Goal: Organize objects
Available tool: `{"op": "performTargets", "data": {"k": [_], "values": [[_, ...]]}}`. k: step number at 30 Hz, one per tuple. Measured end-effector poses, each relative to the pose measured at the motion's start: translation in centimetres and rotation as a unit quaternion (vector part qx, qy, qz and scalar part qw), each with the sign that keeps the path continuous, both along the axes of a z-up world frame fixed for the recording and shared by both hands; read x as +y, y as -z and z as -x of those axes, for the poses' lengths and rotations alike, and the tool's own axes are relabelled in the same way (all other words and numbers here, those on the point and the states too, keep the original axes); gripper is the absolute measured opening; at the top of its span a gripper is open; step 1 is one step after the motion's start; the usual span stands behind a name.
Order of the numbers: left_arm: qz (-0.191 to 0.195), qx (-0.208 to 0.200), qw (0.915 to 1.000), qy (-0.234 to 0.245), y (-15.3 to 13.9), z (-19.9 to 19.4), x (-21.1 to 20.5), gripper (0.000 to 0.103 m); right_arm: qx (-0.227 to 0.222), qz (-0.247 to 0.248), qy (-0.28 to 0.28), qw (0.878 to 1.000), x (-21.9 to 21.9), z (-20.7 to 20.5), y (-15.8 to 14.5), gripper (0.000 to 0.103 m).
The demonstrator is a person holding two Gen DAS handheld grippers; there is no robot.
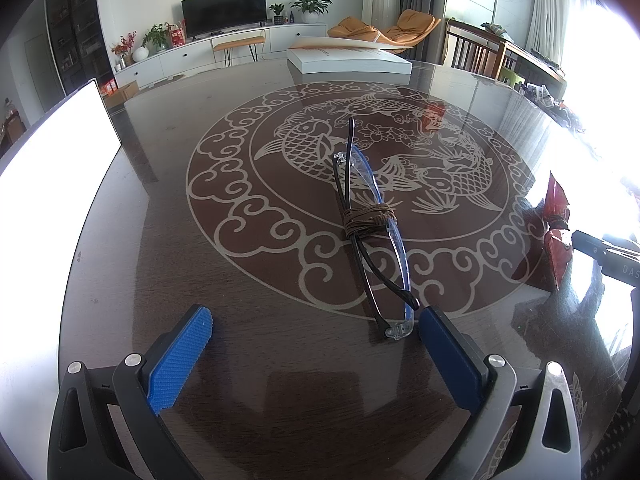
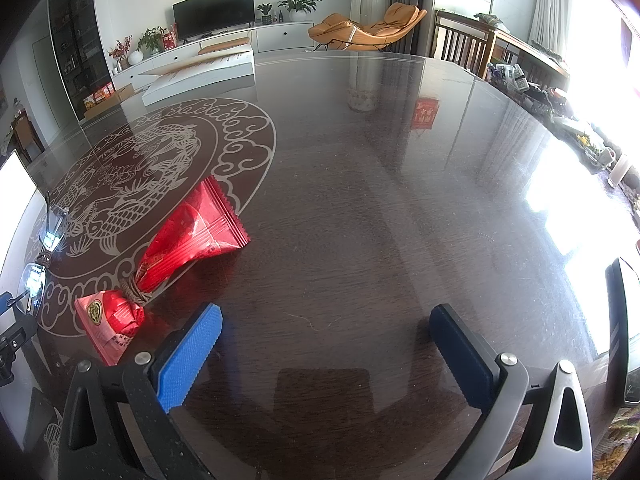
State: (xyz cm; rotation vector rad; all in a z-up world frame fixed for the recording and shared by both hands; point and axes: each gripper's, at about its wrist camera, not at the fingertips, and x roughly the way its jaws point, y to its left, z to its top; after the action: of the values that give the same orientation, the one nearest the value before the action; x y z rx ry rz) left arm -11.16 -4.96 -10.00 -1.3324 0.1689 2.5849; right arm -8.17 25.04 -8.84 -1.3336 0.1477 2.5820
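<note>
Each wrist camera sits low over the dark table [image 1: 168,184], looking forward between its own fingers toward the TV wall. The left view faces the bound glasses [image 1: 370,220] closely; the right view faces bare tabletop. Both share the red packet [image 2: 192,236], glasses and white box [image 1: 348,58].

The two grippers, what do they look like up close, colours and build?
The left gripper and right gripper look alike: one bright blue ridged pad, one smooth navy pad, a black bracket on one side, a silver bracket on the other, round silver bolts. No hands or sleeves show.
</note>
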Motion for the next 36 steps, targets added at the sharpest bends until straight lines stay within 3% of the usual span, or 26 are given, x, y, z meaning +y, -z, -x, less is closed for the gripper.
{"op": "performTargets", "data": {"k": [33,35,36], "values": [[0.000,0.000,1.0000,0.000,0.05,0.00,0.04,0.103,0.000,-0.001,0.000,1.000,-0.03,0.01,0.02,0.103],[0.000,0.000,1.0000,0.000,0.04,-0.01,0.04,0.103,-0.007,0.001,-0.012,1.000,-0.05,0.12,0.06,0.103],[0.000,0.000,1.0000,0.000,0.05,0.00,0.04,0.103,-0.019,0.004,-0.046,0.999,-0.12,0.37,0.02,0.103]]}}
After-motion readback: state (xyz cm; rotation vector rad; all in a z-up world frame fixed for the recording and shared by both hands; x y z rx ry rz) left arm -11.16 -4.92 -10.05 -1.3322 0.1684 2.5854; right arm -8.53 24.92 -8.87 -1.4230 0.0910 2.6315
